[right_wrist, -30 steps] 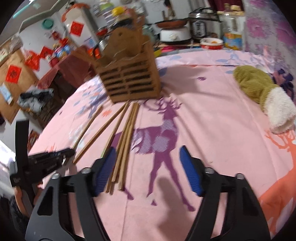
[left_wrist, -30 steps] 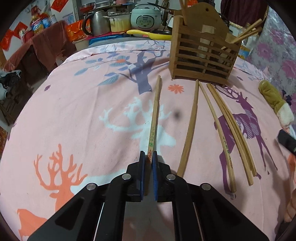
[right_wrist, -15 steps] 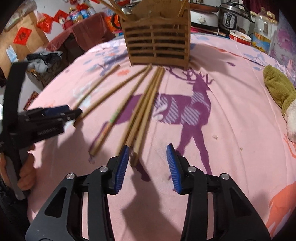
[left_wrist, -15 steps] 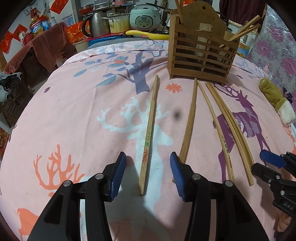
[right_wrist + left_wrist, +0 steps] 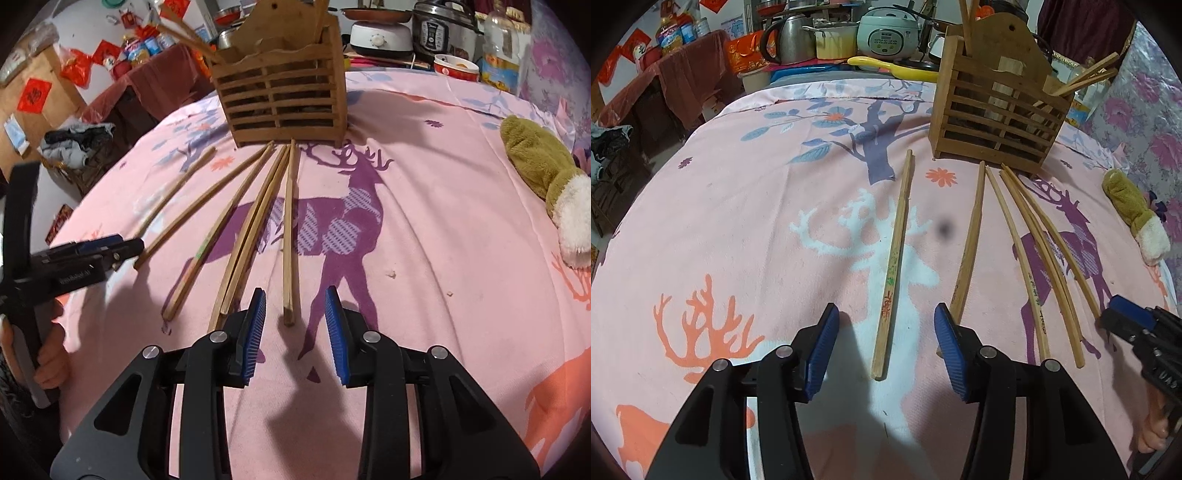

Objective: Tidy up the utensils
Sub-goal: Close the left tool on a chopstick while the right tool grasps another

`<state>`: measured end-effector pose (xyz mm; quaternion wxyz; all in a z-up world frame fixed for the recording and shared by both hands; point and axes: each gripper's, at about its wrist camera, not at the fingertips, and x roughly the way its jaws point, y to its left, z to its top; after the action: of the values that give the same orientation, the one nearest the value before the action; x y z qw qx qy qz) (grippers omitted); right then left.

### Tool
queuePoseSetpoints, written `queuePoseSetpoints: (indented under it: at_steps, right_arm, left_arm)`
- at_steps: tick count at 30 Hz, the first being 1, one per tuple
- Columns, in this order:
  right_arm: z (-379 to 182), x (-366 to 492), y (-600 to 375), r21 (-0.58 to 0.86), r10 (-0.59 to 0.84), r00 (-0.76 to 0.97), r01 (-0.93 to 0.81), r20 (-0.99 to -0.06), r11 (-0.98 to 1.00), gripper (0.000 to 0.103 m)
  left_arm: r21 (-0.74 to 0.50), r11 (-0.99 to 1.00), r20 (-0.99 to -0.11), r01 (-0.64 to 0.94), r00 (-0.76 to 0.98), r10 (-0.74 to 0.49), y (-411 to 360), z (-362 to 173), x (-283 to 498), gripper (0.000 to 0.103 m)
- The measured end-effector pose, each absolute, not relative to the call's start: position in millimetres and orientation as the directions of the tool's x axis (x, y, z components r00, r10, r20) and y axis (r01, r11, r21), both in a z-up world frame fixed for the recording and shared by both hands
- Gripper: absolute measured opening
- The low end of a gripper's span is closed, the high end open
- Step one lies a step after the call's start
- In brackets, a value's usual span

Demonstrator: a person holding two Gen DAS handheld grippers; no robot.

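Several wooden chopsticks lie fanned out on the pink deer-print cloth (image 5: 738, 229) in front of a slatted wooden utensil holder (image 5: 1001, 122), which also shows in the right wrist view (image 5: 284, 99) with a few chopsticks standing in it. My left gripper (image 5: 884, 349) is open, its jaws either side of the near end of the leftmost chopstick (image 5: 894, 266). My right gripper (image 5: 295, 330) is open, with the near end of the rightmost chopstick (image 5: 289, 236) just ahead between its jaws. Nothing is held.
A green-and-white plush toy (image 5: 543, 184) lies on the cloth at the right. Rice cookers, a kettle and pots (image 5: 886, 35) crowd the counter behind the holder. The table's edge drops to a cluttered floor at the left (image 5: 74, 147).
My left gripper, shut on the leftmost chopstick a second ago, has opened and let it lie on the cloth. My right gripper has narrowed and moved up to the rightmost chopstick's end.
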<state>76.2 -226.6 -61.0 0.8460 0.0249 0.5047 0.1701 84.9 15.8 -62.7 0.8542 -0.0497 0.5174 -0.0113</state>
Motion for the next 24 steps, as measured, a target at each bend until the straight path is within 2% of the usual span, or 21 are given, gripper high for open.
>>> queuePoseSetpoints:
  at_steps: [2, 11, 13, 16, 17, 18, 24]
  right_arm:
    - [-63.0, 76.3, -223.7, 0.202, 0.304, 0.430, -0.266, -0.850, 0.943, 0.034]
    - [-69.1, 72.3, -220.8, 0.165, 0.274, 0.438, -0.271, -0.856, 0.948, 0.030]
    - [-69.3, 68.6, -219.4, 0.136, 0.254, 0.453, -0.276, -0.855, 0.951, 0.029]
    - [-69.1, 64.4, -216.9, 0.101, 0.227, 0.472, -0.276, -0.852, 0.956, 0.024]
    - [-68.9, 64.7, -216.8, 0.098, 0.223, 0.474, -0.274, -0.852, 0.957, 0.019]
    - [-68.6, 65.1, -217.1, 0.107, 0.231, 0.473, -0.275, -0.850, 0.955, 0.006]
    - [-61.0, 62.0, -218.3, 0.119, 0.249, 0.500, -0.279, -0.830, 0.953, 0.007]
  left_arm:
    - [-0.095, 0.995, -0.883, -0.026, 0.464, -0.072, 14.2, -62.7, 83.8, 0.046]
    - [0.020, 0.999, -0.876, 0.044, 0.482, -0.004, -2.5, -64.5, 63.9, 0.045]
    - [0.022, 0.997, -0.872, 0.068, 0.489, -0.014, -3.5, -63.6, 56.5, 0.041]
    - [-0.015, 0.997, -0.872, 0.073, 0.487, -0.049, 3.0, -62.5, 54.7, 0.024]
    - [-0.015, 0.998, -0.872, 0.067, 0.487, -0.046, 4.4, -62.8, 56.8, 0.015]
    - [-0.015, 0.998, -0.872, 0.063, 0.488, -0.044, 5.4, -63.1, 58.8, 0.008]
    - [-0.027, 0.998, -0.857, 0.065, 0.511, -0.057, 4.3, -56.7, 57.0, 0.006]
